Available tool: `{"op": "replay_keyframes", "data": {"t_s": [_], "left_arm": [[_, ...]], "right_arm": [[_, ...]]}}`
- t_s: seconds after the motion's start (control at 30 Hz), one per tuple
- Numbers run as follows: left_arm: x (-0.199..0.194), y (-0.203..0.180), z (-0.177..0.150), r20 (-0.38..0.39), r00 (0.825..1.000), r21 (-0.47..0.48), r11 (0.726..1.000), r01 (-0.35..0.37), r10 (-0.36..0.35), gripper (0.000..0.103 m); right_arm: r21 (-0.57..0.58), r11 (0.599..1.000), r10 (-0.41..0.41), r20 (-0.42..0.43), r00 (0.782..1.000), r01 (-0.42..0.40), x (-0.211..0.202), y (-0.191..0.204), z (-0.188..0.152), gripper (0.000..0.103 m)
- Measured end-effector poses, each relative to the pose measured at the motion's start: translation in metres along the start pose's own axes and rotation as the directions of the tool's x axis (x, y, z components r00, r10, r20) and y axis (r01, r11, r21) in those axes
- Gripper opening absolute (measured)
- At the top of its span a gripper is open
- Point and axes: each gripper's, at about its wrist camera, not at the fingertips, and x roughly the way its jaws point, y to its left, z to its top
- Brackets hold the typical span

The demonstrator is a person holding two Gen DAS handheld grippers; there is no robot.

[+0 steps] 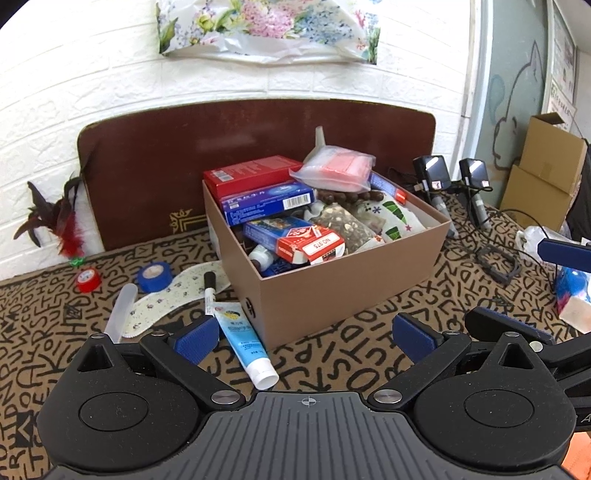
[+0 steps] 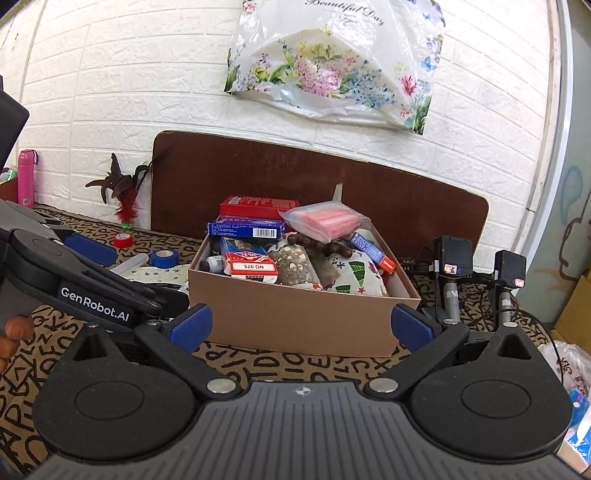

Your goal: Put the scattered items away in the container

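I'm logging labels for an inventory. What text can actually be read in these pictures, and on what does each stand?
"NO 975": red and white card box in the brown cardboard container, printed upside down.
"GenRobot.AI": black body of the left tongs.
"Beautiful Day": floral plastic bag on the wall.
Blue and white tube, blue carton, red carton: print too small to read.

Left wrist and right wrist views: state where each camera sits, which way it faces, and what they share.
Left wrist: on the left gripper, looking forward past its open jaws at the brown box, with the tube and marker to its left; the right gripper shows at right.
Right wrist: on the right gripper, jaws open, facing the box's front wall; the left gripper and a fingertip show at left.
Shared: the box, red tape, blue tape, floral bag.
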Motion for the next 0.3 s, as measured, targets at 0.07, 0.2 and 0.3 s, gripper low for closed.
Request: {"op": "replay_keyframes", "data": {"t_s": [0.07,0.2,0.3], "left_arm": [[0.0021,0.0018,-0.0002,-0.003,1.0,-0.005,1.0,-0.003,0.003,0.103],[0.0045,0.0035,-0.0019,-0.001,1.0,-0.002,1.0,0.008,-0.008,0.103],[0.0059,0.0054,-0.0023,-0.008,1.0,-0.018,1.0,0.019,-0.019,0.103]], "right_arm": [[0.001,1.0,0.005,-0.005,1.0,-0.005,0.0032,0.0001,-0.0005,0.102],[-0.002,1.0,0.01,-0.015,1.0,-0.01,0.008,0.0017,-0.0014,0.102],[-0.003,1.0,0.013,-0.021,1.0,-0.013,0.0104,0.0026,-0.0016,0.102]]}}
